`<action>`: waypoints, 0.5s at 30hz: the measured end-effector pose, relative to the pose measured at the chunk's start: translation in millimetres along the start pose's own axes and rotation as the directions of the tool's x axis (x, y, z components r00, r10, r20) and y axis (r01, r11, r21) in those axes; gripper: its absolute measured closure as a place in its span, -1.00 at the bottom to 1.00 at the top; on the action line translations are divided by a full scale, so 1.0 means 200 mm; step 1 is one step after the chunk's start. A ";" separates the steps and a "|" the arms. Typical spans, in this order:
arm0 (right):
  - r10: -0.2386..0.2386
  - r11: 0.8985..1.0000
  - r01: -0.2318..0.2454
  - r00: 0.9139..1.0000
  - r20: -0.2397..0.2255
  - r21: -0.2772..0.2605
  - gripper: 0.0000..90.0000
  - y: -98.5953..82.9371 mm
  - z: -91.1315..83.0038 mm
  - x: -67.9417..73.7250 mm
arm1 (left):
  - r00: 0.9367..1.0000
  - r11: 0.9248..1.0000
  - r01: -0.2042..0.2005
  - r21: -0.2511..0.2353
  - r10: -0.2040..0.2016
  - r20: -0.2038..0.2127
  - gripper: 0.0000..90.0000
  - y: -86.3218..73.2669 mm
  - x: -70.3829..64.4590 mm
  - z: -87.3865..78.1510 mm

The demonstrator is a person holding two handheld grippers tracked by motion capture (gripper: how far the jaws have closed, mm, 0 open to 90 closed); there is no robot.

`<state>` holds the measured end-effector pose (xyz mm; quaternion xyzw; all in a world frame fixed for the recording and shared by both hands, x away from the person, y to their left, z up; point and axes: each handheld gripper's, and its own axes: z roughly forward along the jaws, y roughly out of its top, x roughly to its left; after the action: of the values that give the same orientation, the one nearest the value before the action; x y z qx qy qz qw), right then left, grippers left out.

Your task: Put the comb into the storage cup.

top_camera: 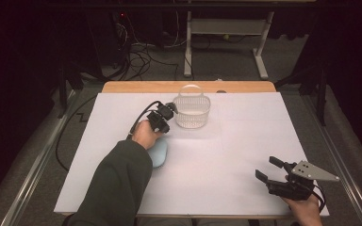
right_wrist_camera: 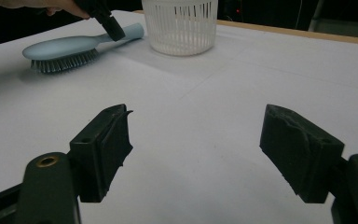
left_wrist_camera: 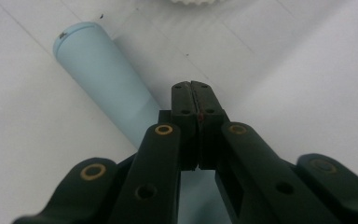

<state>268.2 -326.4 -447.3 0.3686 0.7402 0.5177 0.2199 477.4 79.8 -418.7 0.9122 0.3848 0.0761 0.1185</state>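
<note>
A pale blue hairbrush (top_camera: 159, 153) lies bristles down on the white table, its head partly under the person's left hand. Its handle (left_wrist_camera: 102, 74) points toward a white slotted basket (top_camera: 192, 110) that stands upright at the back centre. My left gripper (top_camera: 167, 113) hovers over the handle's end, its jaws shut against each other with nothing between them; the handle runs to their left and beneath them. In the right gripper view the left gripper's tip (right_wrist_camera: 112, 25) rests at the handle, beside the basket (right_wrist_camera: 179, 25). My right gripper (top_camera: 269, 168) is open near the front right corner, holding nothing.
A white sheet (top_camera: 245, 141) covers the table, with a wooden edge (top_camera: 136, 86) along the back. Beyond the table are a dark floor with cables (top_camera: 141, 56) and a white frame's legs (top_camera: 259, 52). The left forearm in a green sleeve (top_camera: 118, 188) crosses the front left.
</note>
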 end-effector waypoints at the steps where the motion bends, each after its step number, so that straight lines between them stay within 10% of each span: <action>1: 0.001 1.000 -0.001 1.000 0.000 0.001 -0.46 0.00 0.00 0.00 | 1.000 1.000 0.004 0.002 -0.004 -0.003 0.94 0.00 0.01 0.00; 15: 0.001 1.000 0.000 1.000 -0.003 0.004 -0.46 0.00 0.00 0.00 | 0.999 0.999 0.046 0.012 -0.046 -0.029 0.94 -0.07 0.09 0.00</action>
<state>268.0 -326.3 -447.5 0.3684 0.7413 0.5169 0.2181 479.4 102.1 -421.4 0.9026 0.4080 0.0841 0.1090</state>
